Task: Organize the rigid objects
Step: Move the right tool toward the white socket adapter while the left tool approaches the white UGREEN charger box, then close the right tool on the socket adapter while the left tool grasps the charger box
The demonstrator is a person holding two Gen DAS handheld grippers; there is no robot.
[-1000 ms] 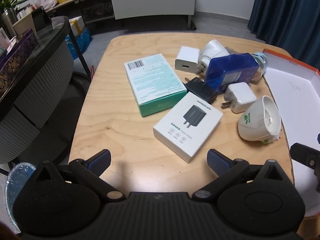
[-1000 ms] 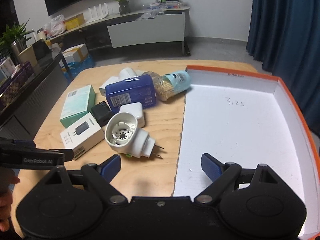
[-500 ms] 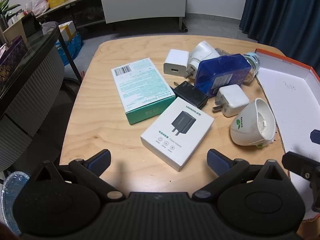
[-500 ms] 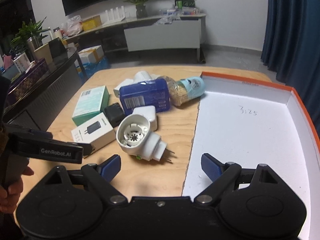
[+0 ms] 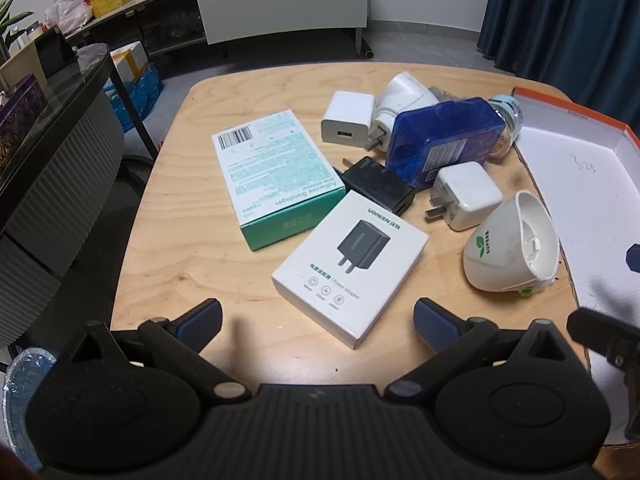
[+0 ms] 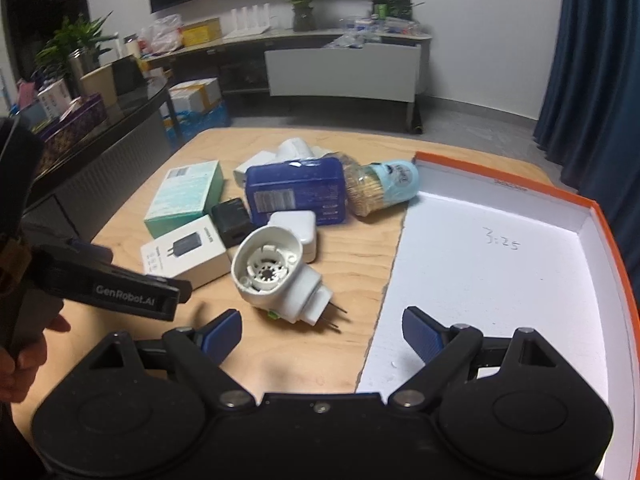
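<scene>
Left gripper (image 5: 316, 320): your fingers are spread wide with nothing between them, the blue pads hovering over the near edge of the pale plywood bench (image 5: 180, 248).
Right gripper (image 6: 322, 330): your fingers are likewise released and empty, one pad over the wood, the other over the tray's white floor.
Your hand (image 6: 24, 356): it grips the left tool's black handle at the left edge of the right wrist view.
White adapter carton (image 5: 350, 262): flat glossy cardboard with a printed black plug, lying just ahead of your left fingers.
White dome-shaped plug-in device (image 6: 276, 276): smooth moulded plastic on its side, its hollow round mouth facing your right camera, two metal prongs pointing towards the tray.
Teal-sided bandage box (image 5: 272, 176): matte cardboard with a barcode, touching the white carton's far corner.
Black charger block (image 5: 378, 190): small, dull, wedged between the two cartons and the blue case.
White square charger (image 5: 466, 196): rounded corners, prongs pointing left, just beside the dome.
Translucent blue plastic case (image 5: 446, 140): rectangular with a label, leaning on the pile.
Clear toothpick jar with pale blue cap (image 6: 380, 188): lying down against the tray's corner, packed with wooden sticks.
Two further white plugs (image 5: 348, 122): at the pile's far side.
Orange-rimmed shallow tray (image 6: 612, 248): white foam-like floor marked "3:25", holding no objects; every rigid piece sits on the bench to its left.
</scene>
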